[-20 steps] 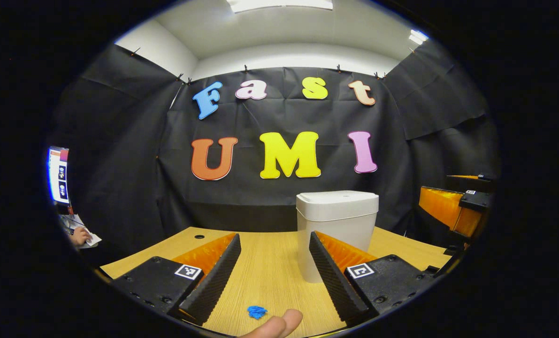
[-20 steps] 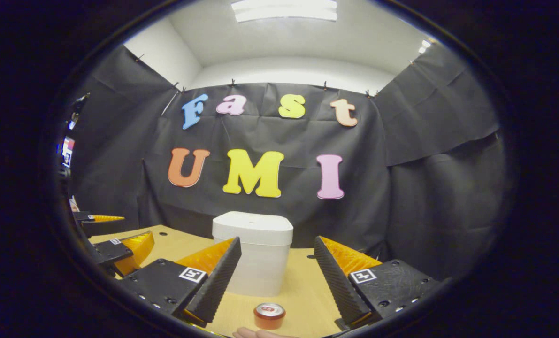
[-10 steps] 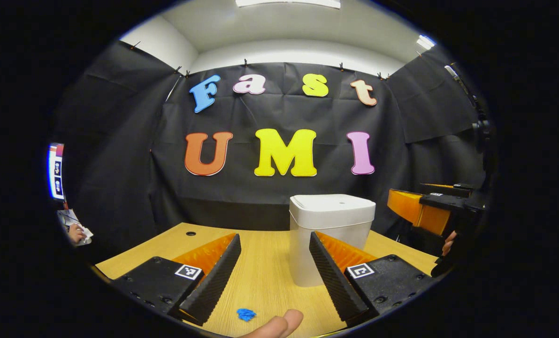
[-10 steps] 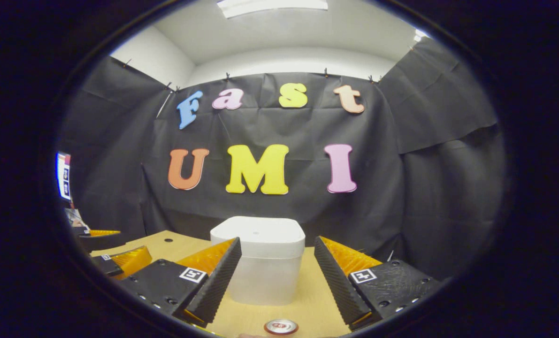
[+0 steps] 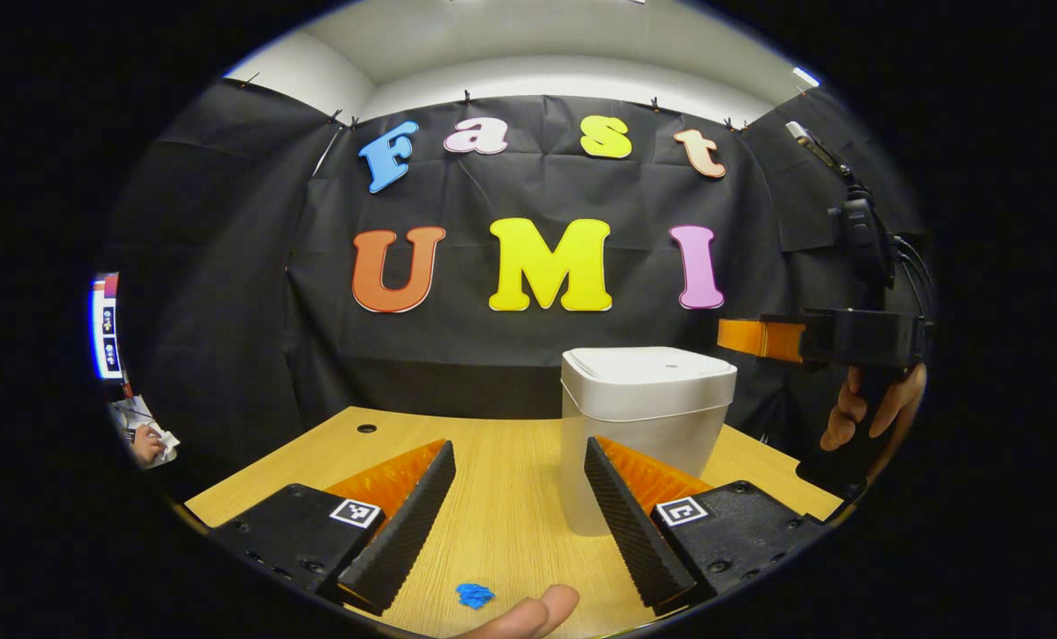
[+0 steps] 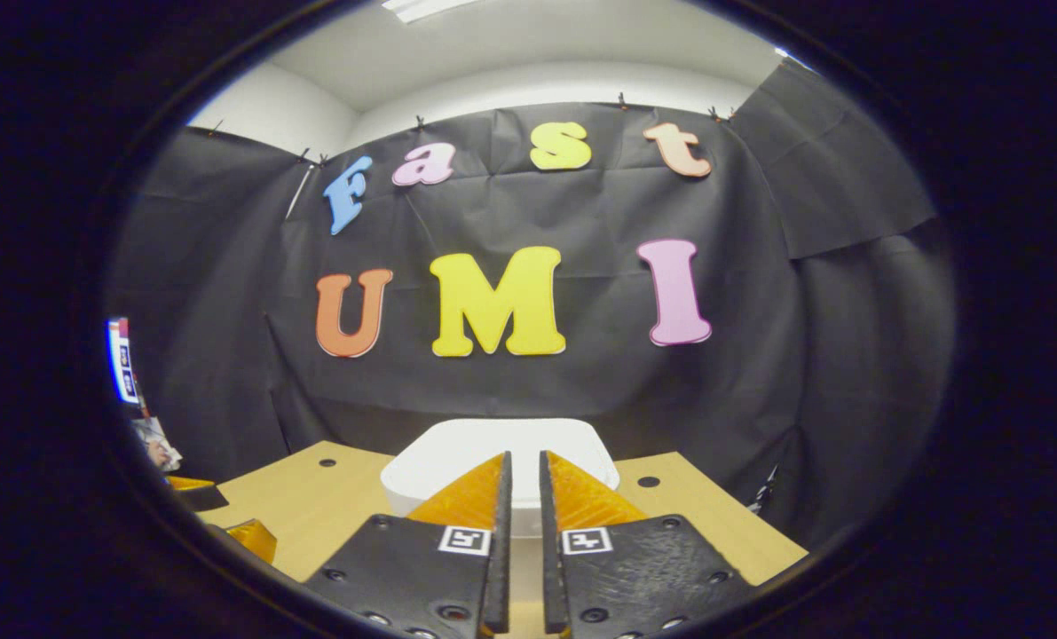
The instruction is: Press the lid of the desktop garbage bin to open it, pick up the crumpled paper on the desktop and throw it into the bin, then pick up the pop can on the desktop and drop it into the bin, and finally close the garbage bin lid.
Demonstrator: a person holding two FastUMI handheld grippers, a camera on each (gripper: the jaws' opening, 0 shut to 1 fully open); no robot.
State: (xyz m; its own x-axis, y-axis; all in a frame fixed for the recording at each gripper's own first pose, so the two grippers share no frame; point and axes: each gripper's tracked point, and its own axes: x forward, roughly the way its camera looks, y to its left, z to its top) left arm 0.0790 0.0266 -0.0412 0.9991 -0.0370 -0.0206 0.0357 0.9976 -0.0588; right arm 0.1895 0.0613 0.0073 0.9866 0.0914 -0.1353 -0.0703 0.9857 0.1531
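Two tongs work over a wooden tabletop (image 5: pixel 501 497). In the left gripper view the left tongs (image 5: pixel 517 497) stand wide apart with nothing between them, low above the tabletop. The white garbage bin (image 5: pixel 643 426) sits on the tabletop just beyond the left tongs' right finger, its lid (image 5: pixel 645 366) down. A small scrap of blue crumpled paper (image 5: pixel 473 595) lies on the tabletop near the bottom of that view, beside a fingertip (image 5: pixel 528 617). At the far right a hand (image 5: pixel 874 413) holds the other gripper level with the bin's top. In the right gripper view the right tongs (image 6: pixel 520 484) are drawn almost together, a thin gap left, holding nothing, poised just above the lid (image 6: pixel 457 457).
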